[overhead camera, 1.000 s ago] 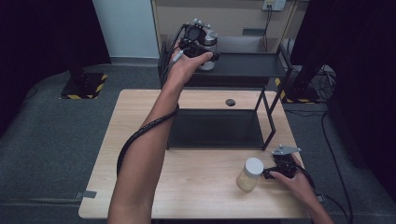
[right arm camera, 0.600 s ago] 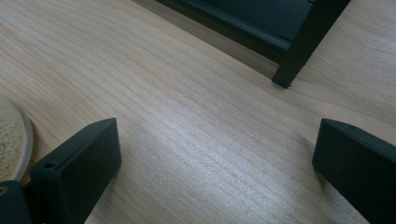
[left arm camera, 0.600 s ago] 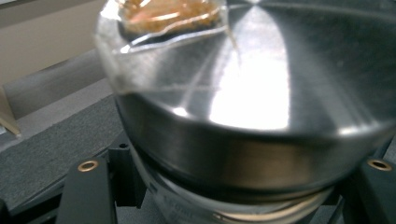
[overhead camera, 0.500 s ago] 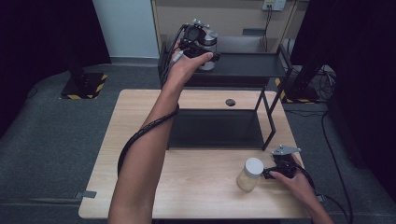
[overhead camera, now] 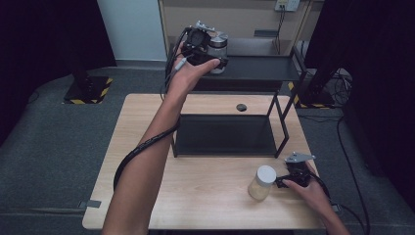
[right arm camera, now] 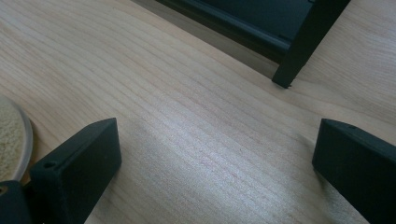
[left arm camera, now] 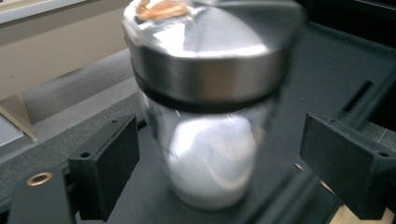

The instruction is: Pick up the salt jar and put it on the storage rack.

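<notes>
A glass jar with a steel lid, holding white powder, stands upright on the black rack's top shelf. My left gripper sits around it. Its jaws have just been opening, and a gap shows between each pad and the glass. On the table's near right, my right gripper rests open on the wood with nothing between its jaws. Just to its left stands a jar with a white lid holding beige grains.
The black two-level rack has its lower shelf on the middle of the wooden table, with a leg close ahead of my right gripper. A small dark disc lies behind the lower shelf. Grey floor surrounds the table.
My left gripper has drawn slightly left, away from the steel-lidded jar, which stays on the top shelf. The right hand and the beige jar have not moved.
</notes>
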The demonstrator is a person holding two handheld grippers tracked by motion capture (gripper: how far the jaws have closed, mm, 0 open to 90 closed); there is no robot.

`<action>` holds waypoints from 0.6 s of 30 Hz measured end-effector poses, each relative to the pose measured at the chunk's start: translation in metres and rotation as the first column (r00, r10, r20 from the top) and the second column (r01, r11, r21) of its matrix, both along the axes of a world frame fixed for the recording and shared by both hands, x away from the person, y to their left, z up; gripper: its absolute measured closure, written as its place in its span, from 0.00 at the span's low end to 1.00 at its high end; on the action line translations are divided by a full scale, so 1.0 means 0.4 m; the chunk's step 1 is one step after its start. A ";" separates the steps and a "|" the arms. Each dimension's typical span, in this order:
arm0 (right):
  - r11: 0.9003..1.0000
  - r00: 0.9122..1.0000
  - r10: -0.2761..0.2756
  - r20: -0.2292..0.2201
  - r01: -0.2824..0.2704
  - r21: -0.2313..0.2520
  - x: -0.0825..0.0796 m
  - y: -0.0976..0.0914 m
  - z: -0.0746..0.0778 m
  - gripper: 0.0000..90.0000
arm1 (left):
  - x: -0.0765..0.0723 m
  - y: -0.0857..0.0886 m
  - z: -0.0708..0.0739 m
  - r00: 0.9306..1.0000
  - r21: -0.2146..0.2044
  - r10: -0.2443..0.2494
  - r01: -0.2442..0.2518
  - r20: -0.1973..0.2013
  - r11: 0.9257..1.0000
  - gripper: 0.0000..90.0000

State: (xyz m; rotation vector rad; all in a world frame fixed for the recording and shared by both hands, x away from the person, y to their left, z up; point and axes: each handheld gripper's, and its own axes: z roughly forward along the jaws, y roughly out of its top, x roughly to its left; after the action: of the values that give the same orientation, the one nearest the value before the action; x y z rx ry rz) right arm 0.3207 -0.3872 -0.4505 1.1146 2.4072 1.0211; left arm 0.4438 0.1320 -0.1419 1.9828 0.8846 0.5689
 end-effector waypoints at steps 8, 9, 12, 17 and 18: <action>1.000 1.000 0.000 0.001 0.000 0.000 0.000 0.000 0.000 0.02 | -0.065 0.036 -0.001 0.999 0.012 -0.028 0.027 0.041 1.000 0.13; 1.000 1.000 0.000 0.001 0.000 0.000 0.000 0.000 0.000 0.02 | -0.070 0.044 -0.001 0.998 0.013 -0.041 0.040 0.042 0.999 0.13; 1.000 1.000 0.000 0.002 0.000 0.000 0.000 0.000 0.000 0.02 | -0.082 0.062 -0.003 0.997 0.035 -0.067 0.065 0.046 0.997 0.13; 1.000 1.000 0.000 0.002 0.000 0.000 0.000 0.000 0.000 0.02 | -0.117 0.119 -0.028 0.986 -0.013 -0.126 0.128 0.105 0.992 0.13; 1.000 1.000 0.000 0.002 0.000 0.000 0.000 0.000 0.000 0.02 | -0.117 0.119 -0.028 0.986 -0.013 -0.126 0.128 0.105 0.992 0.12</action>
State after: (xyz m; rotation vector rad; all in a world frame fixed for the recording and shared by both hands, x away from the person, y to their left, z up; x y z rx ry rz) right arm 0.3207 -0.3872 -0.4507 1.1126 2.4060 1.0213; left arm 0.3971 0.1798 -0.1530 1.9569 0.6919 0.5822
